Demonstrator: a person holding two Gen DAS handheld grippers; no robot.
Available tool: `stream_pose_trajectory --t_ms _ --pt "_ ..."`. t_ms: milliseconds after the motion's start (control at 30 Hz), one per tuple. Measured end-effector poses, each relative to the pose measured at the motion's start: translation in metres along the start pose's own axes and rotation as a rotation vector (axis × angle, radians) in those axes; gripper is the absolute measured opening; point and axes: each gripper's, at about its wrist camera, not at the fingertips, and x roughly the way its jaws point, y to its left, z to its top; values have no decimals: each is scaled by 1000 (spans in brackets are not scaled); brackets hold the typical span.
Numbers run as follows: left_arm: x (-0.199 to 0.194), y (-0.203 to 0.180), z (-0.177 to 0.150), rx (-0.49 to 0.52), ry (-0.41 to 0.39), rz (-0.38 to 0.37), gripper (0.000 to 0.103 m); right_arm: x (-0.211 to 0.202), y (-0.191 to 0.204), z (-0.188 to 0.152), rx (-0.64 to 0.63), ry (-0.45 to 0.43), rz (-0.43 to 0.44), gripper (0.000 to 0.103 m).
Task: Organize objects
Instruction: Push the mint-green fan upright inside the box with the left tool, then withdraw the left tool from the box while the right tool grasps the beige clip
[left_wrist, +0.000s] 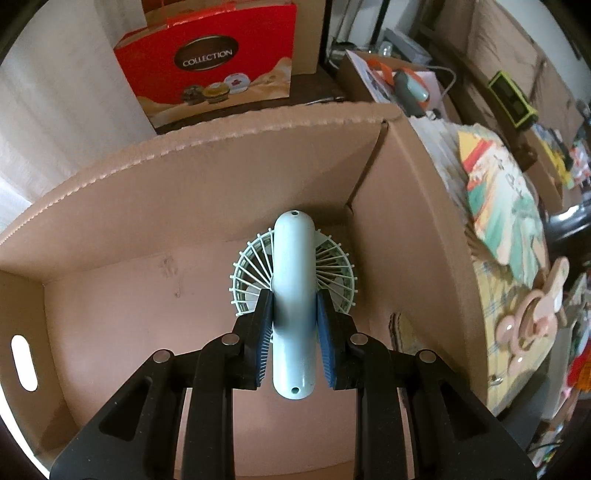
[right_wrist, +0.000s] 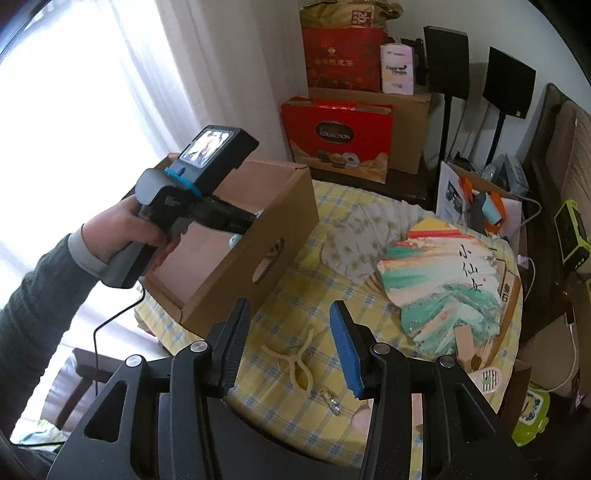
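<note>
Gripping handheld fan (left_wrist: 293, 295), left gripper (left_wrist: 294, 325) inside cardboard box (left_wrist: 207, 192).

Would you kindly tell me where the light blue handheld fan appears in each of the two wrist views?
Left wrist view: the handheld fan sits at centre, its handle clamped in the left gripper, inside the cardboard box.
Right wrist view: only a pale blue sliver shows at centre left, behind the box wall.
Shared landmark: the red COLLECTION gift box behind the cardboard box.

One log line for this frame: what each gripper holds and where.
left gripper: shut on handheld fan, inside cardboard box | right gripper: open, above table, holds nothing | paper fans: on table
</note>
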Motion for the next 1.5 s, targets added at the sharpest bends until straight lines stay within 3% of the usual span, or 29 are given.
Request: stream_pose_trajectory --t_ms 233,433,500,600,800,1067,1167,1367,1500 --pt "2 -5 0 32 -5 8 24 5 -7 -11 29 10 13 46" --pt "-15 0 -9 -7 -1 22 43 4 -14 -22 59 17 -1 49" --pt "-30 3 -16 -34 -31 -17 59 1 -17 -26 69 13 -6 49" --pt "-56 2 -29 -57 -101 -63 69 -3 -22 -33 87 6 -34 50" --pt "-96 -21 -60 -32 -192 -119 70 -15 -39 -47 135 -12 -95 52" --pt "-123 -53 -93 -10 -232 -188 71 -30 -49 -65 151 -21 -154 58" --pt "-126 -63 -106 -10 -244 -189 86 -26 -45 -70 133 -12 -157 60" --pt "-129 -78 -127 -5 -253 -167 87 5 -26 -74 60 37 -143 61" --pt "-131 -81 -140 -18 -265 -162 98 31 -11 -73 0 68 -133 61"
